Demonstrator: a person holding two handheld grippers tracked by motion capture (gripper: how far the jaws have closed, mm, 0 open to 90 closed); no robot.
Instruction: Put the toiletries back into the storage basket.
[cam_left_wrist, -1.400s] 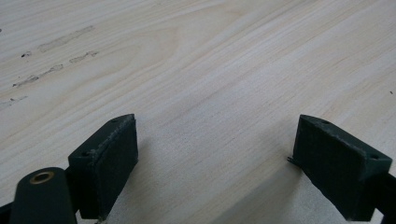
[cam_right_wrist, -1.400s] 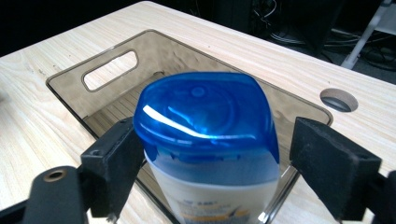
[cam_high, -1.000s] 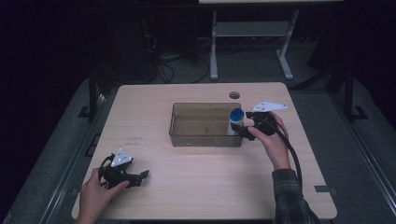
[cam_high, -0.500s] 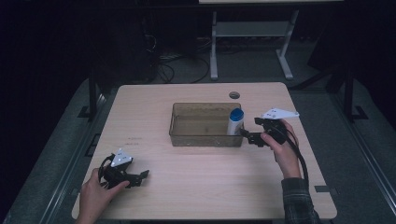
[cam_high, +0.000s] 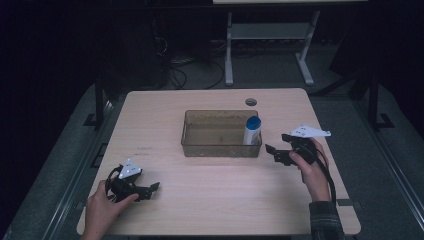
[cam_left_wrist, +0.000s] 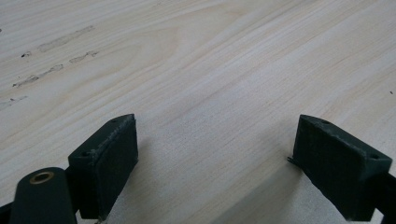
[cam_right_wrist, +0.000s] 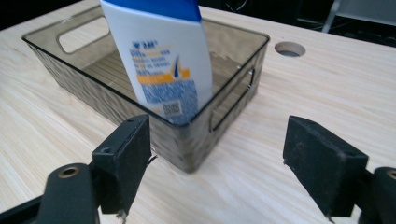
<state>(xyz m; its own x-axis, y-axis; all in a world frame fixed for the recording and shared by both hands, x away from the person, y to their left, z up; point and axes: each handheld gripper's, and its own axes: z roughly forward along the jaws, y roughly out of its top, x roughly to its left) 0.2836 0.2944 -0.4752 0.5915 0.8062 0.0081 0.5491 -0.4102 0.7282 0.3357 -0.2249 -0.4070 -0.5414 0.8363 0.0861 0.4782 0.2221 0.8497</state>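
Note:
A white bottle with a blue cap (cam_high: 252, 129) (cam_right_wrist: 163, 60) stands upright in the right front corner of a clear smoky bin (cam_high: 190, 144) (cam_right_wrist: 233, 100) at the table's middle. My right gripper (cam_high: 278, 147) (cam_right_wrist: 217, 161) is open just right of the bin, a short way from the bottle, with nothing between its jaws. My left gripper (cam_high: 150, 190) (cam_left_wrist: 217, 158) rests open near the table's front left corner, over bare wood.
The light wooden table (cam_high: 220, 200) has a round cable hole (cam_high: 251, 102) behind the bin. A white metal stand (cam_high: 270, 35) and cables lie on the dark floor beyond the table's far edge.
My right gripper let go of the bottle, which now stands in the bin, and drew back to the right and toward the person. The left gripper stayed put.

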